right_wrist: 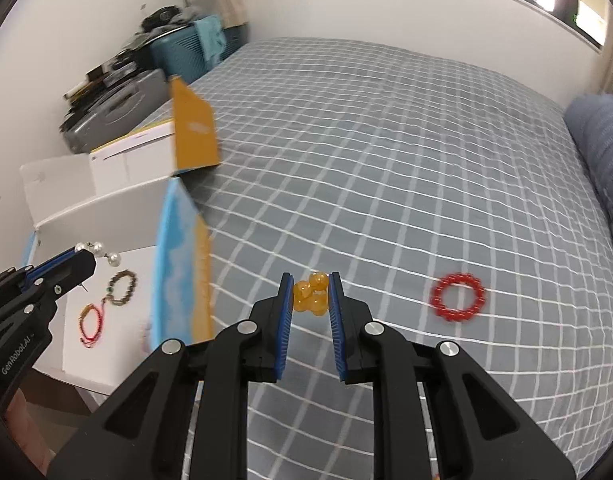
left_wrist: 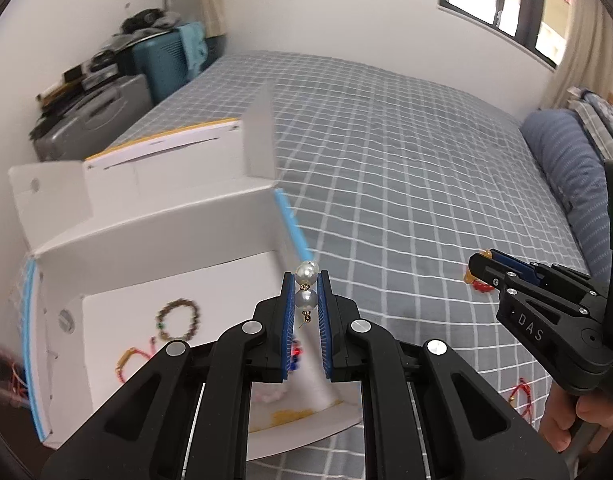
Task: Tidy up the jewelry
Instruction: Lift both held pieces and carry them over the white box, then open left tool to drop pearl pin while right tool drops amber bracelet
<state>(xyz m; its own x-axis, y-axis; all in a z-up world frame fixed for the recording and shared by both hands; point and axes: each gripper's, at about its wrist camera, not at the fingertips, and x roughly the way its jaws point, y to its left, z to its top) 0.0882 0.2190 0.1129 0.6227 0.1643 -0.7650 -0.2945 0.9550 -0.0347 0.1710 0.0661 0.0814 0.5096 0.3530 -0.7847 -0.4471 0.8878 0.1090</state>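
Observation:
My left gripper is shut on a pearl earring, two white pearls on a gold link, held over the right wall of an open white box. The same earring shows in the right wrist view at the left gripper's tip. Inside the box lie a brown bead bracelet and a red-and-gold cord bracelet. My right gripper is shut on an orange bead bracelet, bunched between the blue pads above the bed. A red bead bracelet lies on the bedspread to its right.
A grey checked bedspread covers the bed, with a blue pillow at the right. The box's orange-backed flap stands up at its far side. Suitcases are stacked by the wall. A red cord bracelet lies near the hand.

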